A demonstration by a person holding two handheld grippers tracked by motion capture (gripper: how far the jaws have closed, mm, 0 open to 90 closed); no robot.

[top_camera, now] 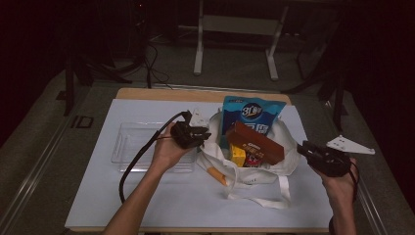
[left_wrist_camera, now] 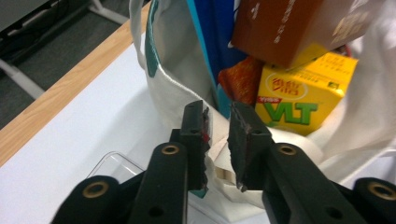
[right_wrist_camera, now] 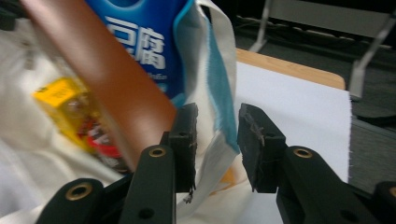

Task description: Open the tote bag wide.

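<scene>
A white cloth tote bag (top_camera: 254, 166) is sitting at the centre of the white-covered table (top_camera: 98, 196), its mouth gaping toward the far edge, and both tools are working on its rim. The left gripper (top_camera: 208, 133), coming in at the bag's 9 o'clock, is pinching the left edge of the opening: in the left gripper view the folded cloth rim (left_wrist_camera: 215, 154) is lying between the two black jaws, which are standing close on it with only a narrow gap. The right gripper (top_camera: 299, 147) is hovering at the bag's 3 o'clock; in the right gripper view the teal-lined edge of the bag (right_wrist_camera: 219, 116) is hanging between its jaws, resting against the left-hand one (the other jaw is standing clear of the fabric), so the cloth is passing through loosely rather than being clamped. Inside the bag a blue snack pouch (top_camera: 252, 115) is standing upright at 12 o'clock, a long brown box (top_camera: 254, 142) is leaning diagonally across the opening, and a yellow VLT drink carton (left_wrist_camera: 303, 93) is tucked beneath the box beside a dark red wrapper (left_wrist_camera: 240, 81). A clear plastic tray (top_camera: 132, 147) is lying on the table at the bag's 9 o'clock, just under the left hand (top_camera: 166, 152). The bag's straps (top_camera: 264, 198) are trailing toward 6 o'clock.
</scene>
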